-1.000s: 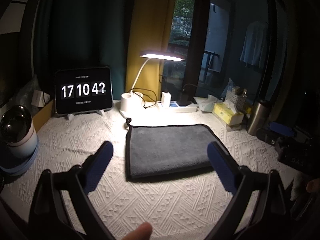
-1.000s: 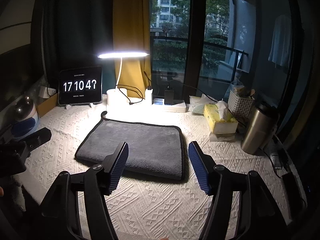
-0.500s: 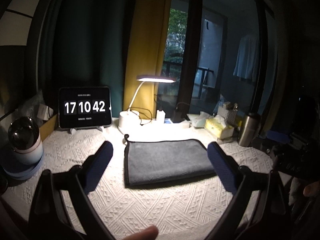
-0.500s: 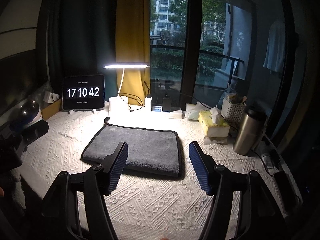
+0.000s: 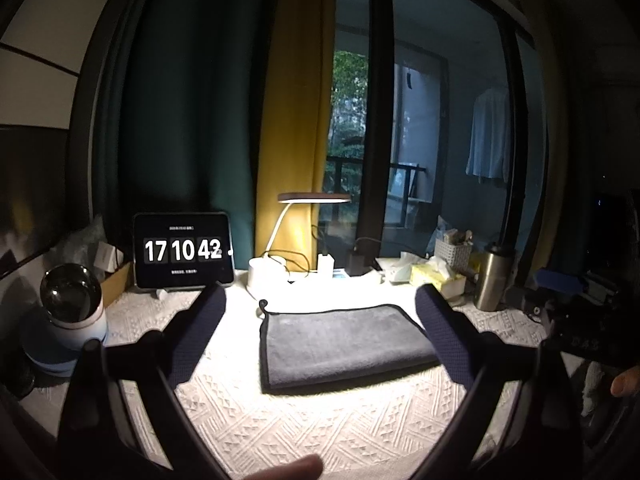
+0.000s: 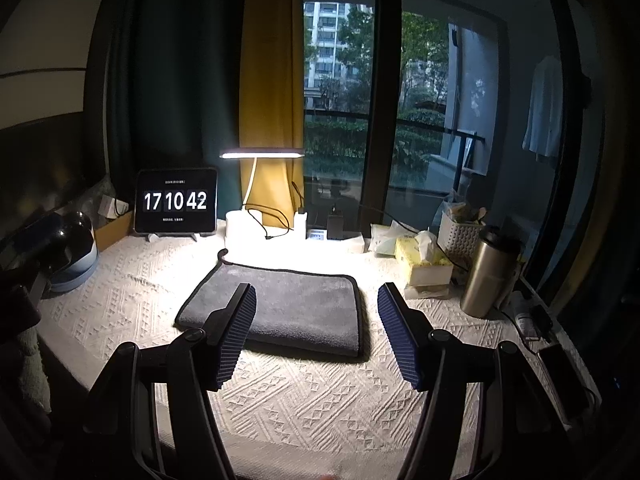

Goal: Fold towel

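A dark grey towel [image 5: 344, 344] lies folded flat on the white patterned table cover [image 5: 304, 420], with a hanging loop at its far left corner. It also shows in the right wrist view [image 6: 288, 308]. My left gripper [image 5: 320, 340] is open and empty, held above and in front of the towel. My right gripper [image 6: 316, 332] is open and empty, held near the towel's front edge, not touching it.
At the back stand a tablet clock [image 5: 182, 250], a lit desk lamp [image 5: 276, 276], a power strip, a yellow tissue box [image 6: 424, 260] and a steel flask [image 6: 486, 276]. A round white and blue device [image 5: 68, 320] sits at the left. A phone [image 6: 560, 372] lies at the right edge.
Both grippers have pulled back and tilted up from the towel, so it looks smaller and more window shows. The towel has not moved.
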Tool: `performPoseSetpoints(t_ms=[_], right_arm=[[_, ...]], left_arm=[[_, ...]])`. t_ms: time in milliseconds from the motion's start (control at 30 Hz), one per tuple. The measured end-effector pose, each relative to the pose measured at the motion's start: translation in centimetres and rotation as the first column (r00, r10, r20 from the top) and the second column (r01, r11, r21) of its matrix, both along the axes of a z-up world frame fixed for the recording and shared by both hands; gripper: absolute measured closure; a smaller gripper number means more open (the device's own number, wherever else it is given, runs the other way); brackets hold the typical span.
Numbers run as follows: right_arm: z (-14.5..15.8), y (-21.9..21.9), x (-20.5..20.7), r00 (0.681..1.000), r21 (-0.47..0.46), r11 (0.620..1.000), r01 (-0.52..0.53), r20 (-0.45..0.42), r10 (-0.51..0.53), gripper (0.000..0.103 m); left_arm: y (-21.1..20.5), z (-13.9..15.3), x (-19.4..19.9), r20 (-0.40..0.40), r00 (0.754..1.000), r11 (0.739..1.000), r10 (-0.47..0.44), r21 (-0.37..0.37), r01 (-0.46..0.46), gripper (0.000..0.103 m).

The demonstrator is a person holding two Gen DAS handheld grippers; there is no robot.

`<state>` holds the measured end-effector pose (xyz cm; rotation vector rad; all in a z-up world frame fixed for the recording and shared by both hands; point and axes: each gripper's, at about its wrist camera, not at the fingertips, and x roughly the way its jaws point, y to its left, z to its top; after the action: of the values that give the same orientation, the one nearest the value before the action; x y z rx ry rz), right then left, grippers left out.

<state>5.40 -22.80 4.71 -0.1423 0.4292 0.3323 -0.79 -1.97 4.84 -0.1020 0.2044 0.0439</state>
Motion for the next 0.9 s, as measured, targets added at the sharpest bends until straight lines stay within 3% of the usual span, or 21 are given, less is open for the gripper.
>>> performPoseSetpoints(t_ms=[333, 900], right_arm=[[0.2, -0.6, -2.5, 1.0, 0.053, 0.999, 0.003, 0.022, -0.004, 0.036], [-0.3, -1.0, -3.2, 0.999, 0.032, 0.999, 0.019, 0.027, -0.02, 0.036]], left_arm=[[-0.5, 0.0, -2.4, 0.064, 0.997, 0.998, 0.042, 0.052, -0.045, 0.007], [-0.6, -0.4, -2.4, 0.027, 1.0, 1.0, 0.009, 0.024, -0.009, 0.007]])
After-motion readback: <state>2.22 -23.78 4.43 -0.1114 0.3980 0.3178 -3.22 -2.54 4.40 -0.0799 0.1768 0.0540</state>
